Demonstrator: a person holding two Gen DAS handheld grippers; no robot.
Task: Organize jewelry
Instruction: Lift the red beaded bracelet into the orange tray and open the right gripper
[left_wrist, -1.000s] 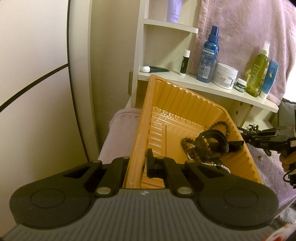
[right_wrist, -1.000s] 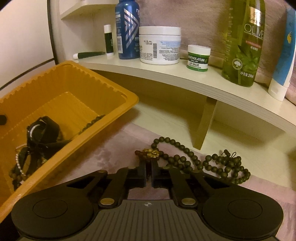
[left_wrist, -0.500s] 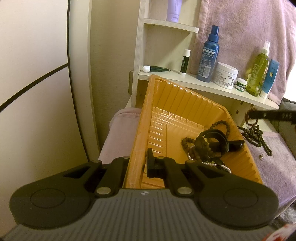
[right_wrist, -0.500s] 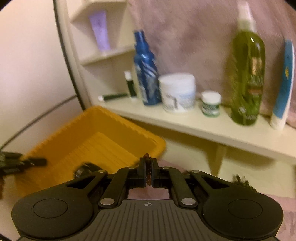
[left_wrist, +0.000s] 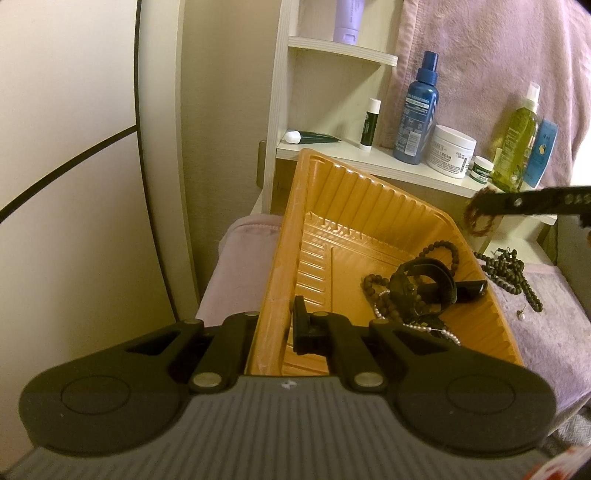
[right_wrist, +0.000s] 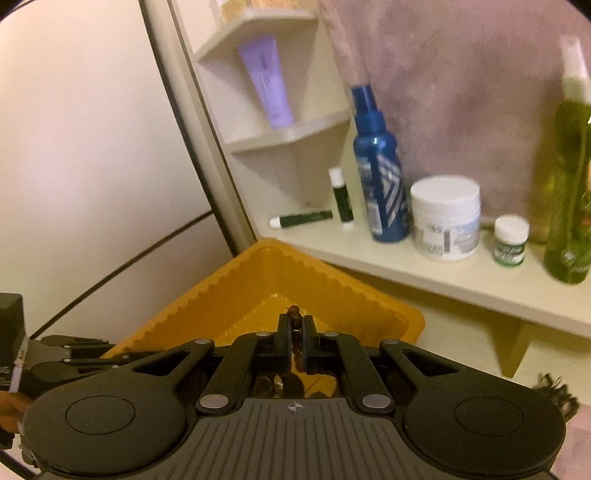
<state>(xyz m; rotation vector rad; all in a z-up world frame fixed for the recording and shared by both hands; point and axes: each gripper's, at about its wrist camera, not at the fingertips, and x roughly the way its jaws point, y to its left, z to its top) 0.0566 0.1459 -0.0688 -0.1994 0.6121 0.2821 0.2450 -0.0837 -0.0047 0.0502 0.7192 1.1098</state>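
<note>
**Brown beads held above the orange tray**

A white shelf (left_wrist: 373, 162) stands at the far side. On it are a blue bottle (left_wrist: 415, 114), a white jar (left_wrist: 448, 151), a small green-label pot (left_wrist: 482, 174) and a green bottle (left_wrist: 517, 147). A pink towel (left_wrist: 480, 55) hangs behind them.

The orange tray (left_wrist: 369, 221) sits on a pink cloth (left_wrist: 236, 266). A black watch (left_wrist: 424, 284), dark beads and a pearl string (left_wrist: 417, 326) lie at its right side. More dark beads (left_wrist: 517, 273) lie on the cloth, right of the tray.

The left gripper (left_wrist: 275, 325) has its fingers pinching the tray's near left wall.

The right gripper (right_wrist: 295, 332) has its fingers pressed on a brown bead bracelet (left_wrist: 480, 218), hanging in the air over the tray's far right corner.
</note>
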